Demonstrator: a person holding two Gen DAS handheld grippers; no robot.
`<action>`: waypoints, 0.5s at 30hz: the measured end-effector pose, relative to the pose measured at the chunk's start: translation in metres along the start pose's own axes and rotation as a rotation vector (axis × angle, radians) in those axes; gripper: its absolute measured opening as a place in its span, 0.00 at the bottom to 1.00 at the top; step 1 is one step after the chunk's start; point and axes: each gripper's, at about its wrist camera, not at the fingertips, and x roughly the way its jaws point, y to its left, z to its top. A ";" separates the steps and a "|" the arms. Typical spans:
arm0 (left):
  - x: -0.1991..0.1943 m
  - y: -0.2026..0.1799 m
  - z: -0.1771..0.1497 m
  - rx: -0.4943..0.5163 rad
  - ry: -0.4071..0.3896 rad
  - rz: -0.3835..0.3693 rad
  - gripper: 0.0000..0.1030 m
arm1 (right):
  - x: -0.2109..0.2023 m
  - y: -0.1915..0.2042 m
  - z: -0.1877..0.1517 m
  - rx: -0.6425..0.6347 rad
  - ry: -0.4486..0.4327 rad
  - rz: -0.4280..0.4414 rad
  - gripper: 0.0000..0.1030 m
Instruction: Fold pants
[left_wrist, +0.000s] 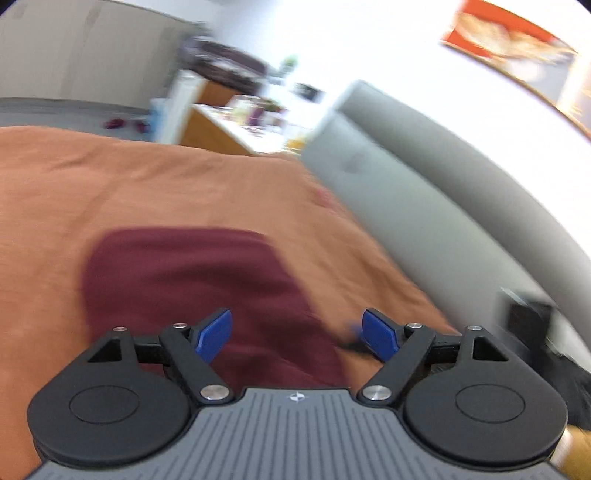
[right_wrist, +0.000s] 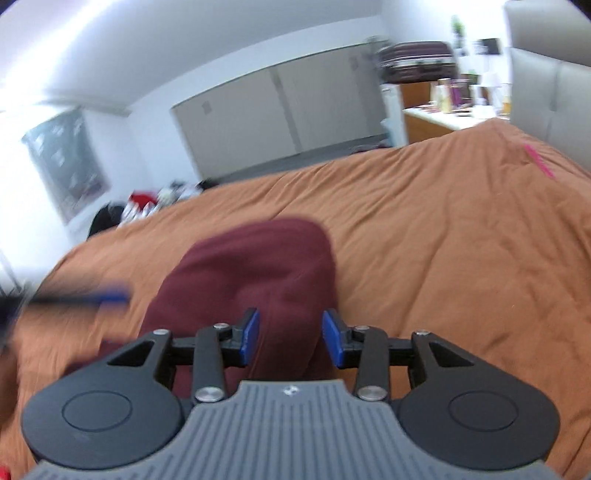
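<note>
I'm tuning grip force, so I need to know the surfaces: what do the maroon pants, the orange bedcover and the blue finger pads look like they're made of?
Maroon pants: soft matte knit, likely fleece or jersey; rounded, thick folds, no sheen. Orange bedcover: matte woven fabric, perhaps cotton; fine creases, puffed like a duvet. Blue finger pads: smooth, flat-faceted, probably plastic or rubber; blur leaves it open.

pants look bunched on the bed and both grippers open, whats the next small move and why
Probably lower the right gripper onto the maroon pants and pinch the near edge. Both it and the left gripper are open and hold nothing, and the pants lie in a rounded heap on the orange bedcover.
</note>
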 end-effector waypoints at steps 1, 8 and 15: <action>0.004 0.010 0.006 -0.028 -0.009 0.023 0.92 | -0.004 0.001 -0.004 -0.013 -0.001 0.020 0.35; 0.051 0.054 -0.010 -0.145 -0.010 0.049 0.91 | 0.010 0.036 -0.014 -0.064 -0.011 0.207 0.35; 0.056 0.040 -0.027 0.058 -0.037 -0.007 0.91 | 0.048 0.025 -0.047 -0.292 0.075 0.089 0.45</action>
